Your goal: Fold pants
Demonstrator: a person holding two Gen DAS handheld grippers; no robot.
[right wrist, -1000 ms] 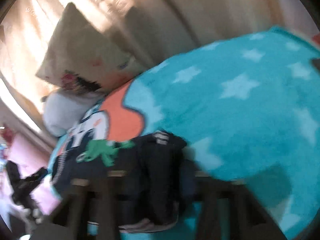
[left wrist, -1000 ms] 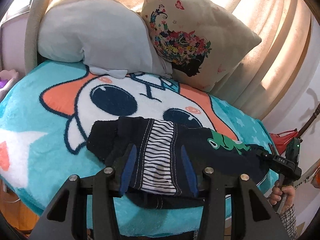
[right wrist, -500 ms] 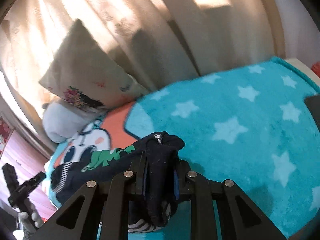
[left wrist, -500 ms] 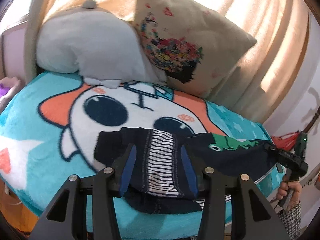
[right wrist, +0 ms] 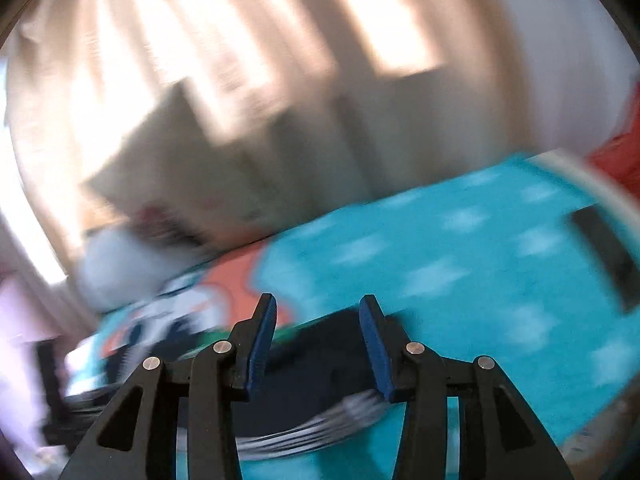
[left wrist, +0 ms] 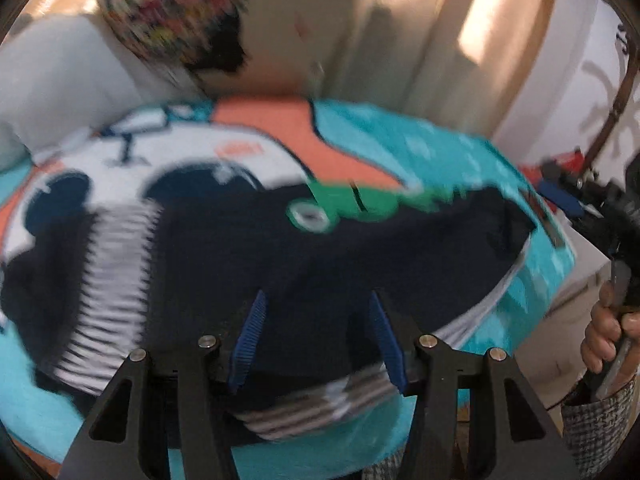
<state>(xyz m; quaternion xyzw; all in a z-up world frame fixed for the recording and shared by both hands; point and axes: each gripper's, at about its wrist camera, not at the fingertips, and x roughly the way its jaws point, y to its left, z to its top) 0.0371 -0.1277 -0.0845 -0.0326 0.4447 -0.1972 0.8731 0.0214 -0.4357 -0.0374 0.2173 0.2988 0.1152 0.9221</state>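
Note:
The dark navy pants (left wrist: pixel 248 256), with a striped lining and a green crocodile patch (left wrist: pixel 352 204), lie spread across the teal cartoon blanket (left wrist: pixel 420 148). My left gripper (left wrist: pixel 316 304) is open, its blue pads over the near edge of the pants. My right gripper (right wrist: pixel 318 308) is open and empty, above the pants (right wrist: pixel 320 376) near the blanket's front edge. The right gripper's handle and the holding hand (left wrist: pixel 608 328) show at the right of the left wrist view. Both views are motion-blurred.
A flower-print pillow (left wrist: pixel 180 28) and a grey plush pillow (left wrist: pixel 60 80) lean at the head of the bed against beige curtains (right wrist: pixel 260 80). A dark flat object (right wrist: pixel 604 256) lies on the blanket's far right. Red items (left wrist: pixel 560 164) sit beyond the bed's edge.
My right gripper has let go of the pants and opened, rising slightly. My left gripper has shifted right along the pants, away from the striped waist. The pants now lie flatter.

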